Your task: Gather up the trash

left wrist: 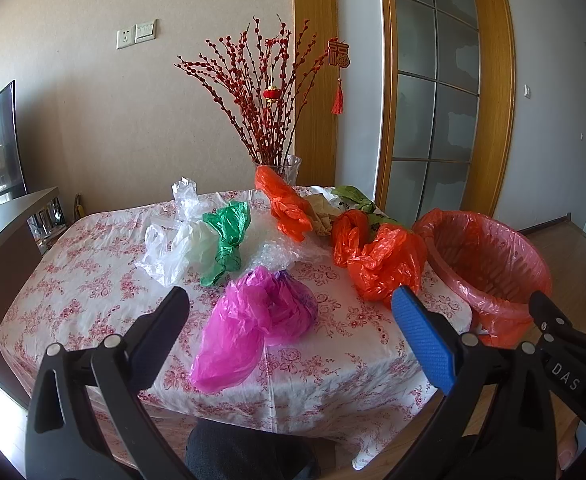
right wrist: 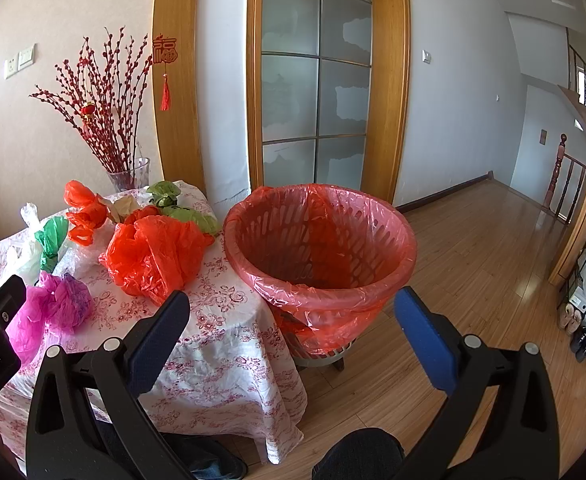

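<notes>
Left gripper (left wrist: 289,312) and right gripper (right wrist: 291,314), jaws wide, empty.

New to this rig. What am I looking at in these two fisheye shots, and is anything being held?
There is no robot arm here: a person holds one two-finger gripper in each hand, and each gripper carries a fisheye camera looking forward along its fingers. One picture comes from the left gripper, the other from the right gripper. In both, the black and blue bars at the bottom are that gripper's own fingers.

Both sets of jaws stand wide open and hold nothing.

In front is a table under a floral pink-and-white tablecloth. On it lie crumpled plastic bags: a magenta bag nearest, a green bag, a clear white bag and several orange bags. A glass vase of red branches stands at the back.

Beside the table is a slatted waste basket lined with a red plastic bag.
</notes>
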Tool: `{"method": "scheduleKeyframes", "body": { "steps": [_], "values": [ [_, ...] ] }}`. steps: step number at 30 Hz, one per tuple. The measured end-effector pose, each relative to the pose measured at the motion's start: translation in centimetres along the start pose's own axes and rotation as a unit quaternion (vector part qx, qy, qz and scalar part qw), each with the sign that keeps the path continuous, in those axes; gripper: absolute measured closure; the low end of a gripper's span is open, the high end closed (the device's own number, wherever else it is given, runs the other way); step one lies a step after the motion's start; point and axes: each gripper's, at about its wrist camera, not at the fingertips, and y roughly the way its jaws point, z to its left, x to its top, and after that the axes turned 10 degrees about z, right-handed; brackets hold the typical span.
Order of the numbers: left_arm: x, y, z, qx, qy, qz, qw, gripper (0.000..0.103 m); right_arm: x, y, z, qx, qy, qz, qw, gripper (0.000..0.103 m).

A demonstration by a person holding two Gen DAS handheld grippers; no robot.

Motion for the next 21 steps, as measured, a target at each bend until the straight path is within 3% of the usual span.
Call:
{"method": "scheduleKeyframes", "body": {
  "steps": [21],
  "values": [
    [0.09, 0.64, -0.10, -0.001, 0.000, 0.004, 1.0000, 0.004, -0.01, 0.10, 0.12, -0.001, -0.001, 0.000, 1.000, 0.002]
  ]
}}
